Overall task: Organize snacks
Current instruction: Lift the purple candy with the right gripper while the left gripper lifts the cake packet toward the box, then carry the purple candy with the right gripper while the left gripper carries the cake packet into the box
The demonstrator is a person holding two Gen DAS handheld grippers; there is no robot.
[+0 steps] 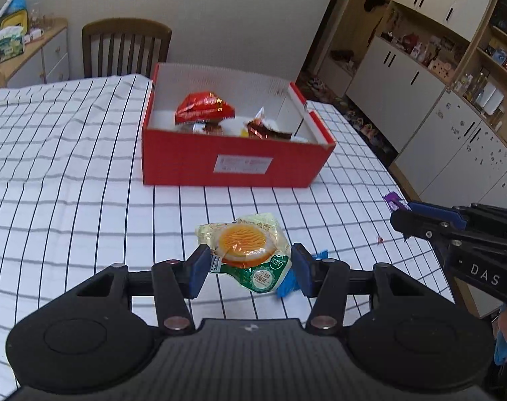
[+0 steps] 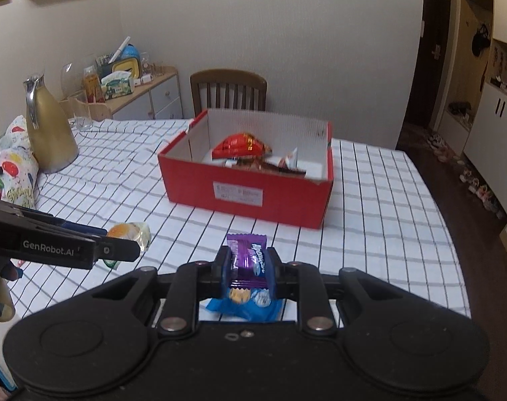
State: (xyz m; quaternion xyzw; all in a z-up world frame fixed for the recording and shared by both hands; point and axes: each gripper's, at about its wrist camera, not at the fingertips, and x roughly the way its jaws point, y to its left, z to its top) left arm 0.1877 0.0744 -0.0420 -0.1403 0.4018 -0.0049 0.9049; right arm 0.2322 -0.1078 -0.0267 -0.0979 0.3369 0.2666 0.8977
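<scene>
Sitting at mid-table on the checked cloth [image 2: 380, 200]: an open red cardboard box [image 1: 230, 163], glossy crinkled wrappers heaped inside, a red foil pack [image 1: 205, 107] on top. Nothing lying between box and grippers. Nearer than the box, pinching a round orange cake in clear-and-green film [image 1: 248, 254]: the left gripper [image 1: 250, 264]. To its right, clamping a shiny purple-and-blue snack bar [image 2: 248, 267]: the right gripper [image 2: 248, 270]. Left of the box, standing upright: a gold metal jug [image 2: 47, 127]. Behind the box: a slatted wooden chair [image 2: 228, 88].
</scene>
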